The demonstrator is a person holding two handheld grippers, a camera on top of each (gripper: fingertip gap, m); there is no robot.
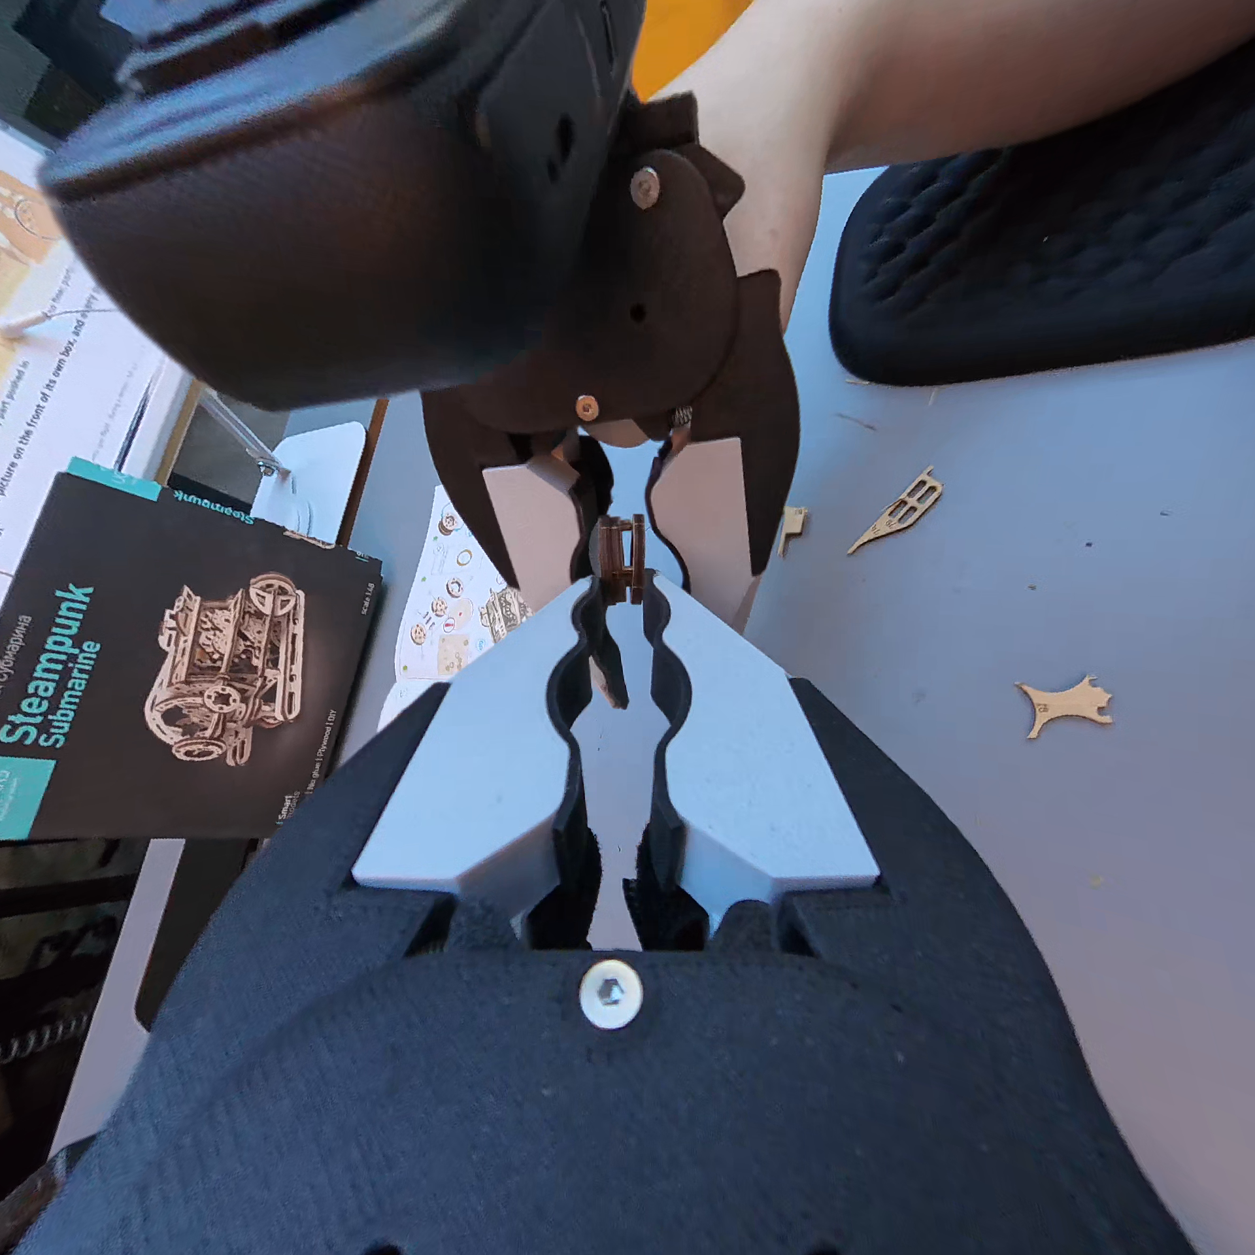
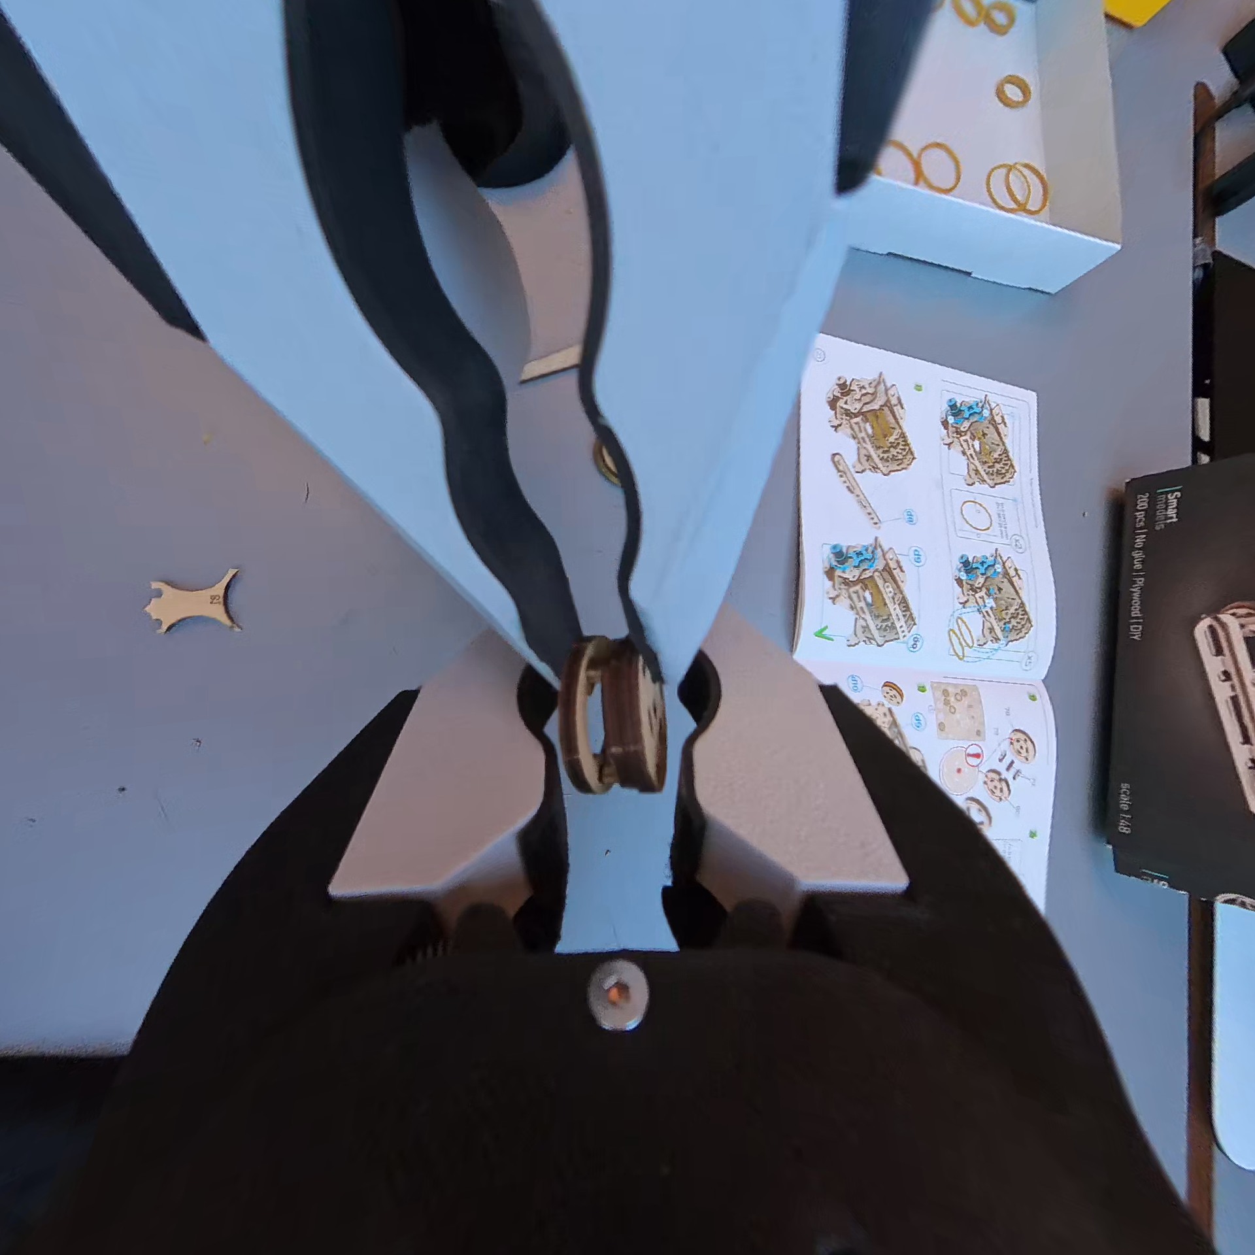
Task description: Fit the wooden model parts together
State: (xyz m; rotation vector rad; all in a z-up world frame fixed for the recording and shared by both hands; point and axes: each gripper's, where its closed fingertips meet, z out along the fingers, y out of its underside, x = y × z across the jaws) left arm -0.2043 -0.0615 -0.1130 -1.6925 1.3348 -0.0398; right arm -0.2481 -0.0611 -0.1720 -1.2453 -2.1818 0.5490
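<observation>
A small wooden assembly (image 1: 621, 557), two round discs joined by short crossbars, hangs above the grey table (image 1: 1019, 611). My left gripper (image 1: 621, 589) pinches one end of it between its white fingers' tips. My right gripper (image 1: 628, 577) comes from the opposite side, and its black pads flank the same assembly. In the right wrist view the assembly (image 2: 611, 713) sits between the right gripper's (image 2: 614, 679) pads, and the left gripper (image 2: 611, 655) reaches down from the top onto its upper edge. A dark sliver lies between the left fingers; I cannot tell what it is.
Loose wooden cut-outs lie on the table (image 1: 1066, 703) (image 1: 900, 509) (image 2: 193, 601). A black kit box (image 1: 170, 665), an open instruction booklet (image 2: 923, 530) and a white box with yellow rings (image 2: 985, 156) lie to one side. A black cushion (image 1: 1052, 251) and a person's arm (image 1: 883, 81) are behind. The left gripper's tips are roughly 7 cm from the right gripper's.
</observation>
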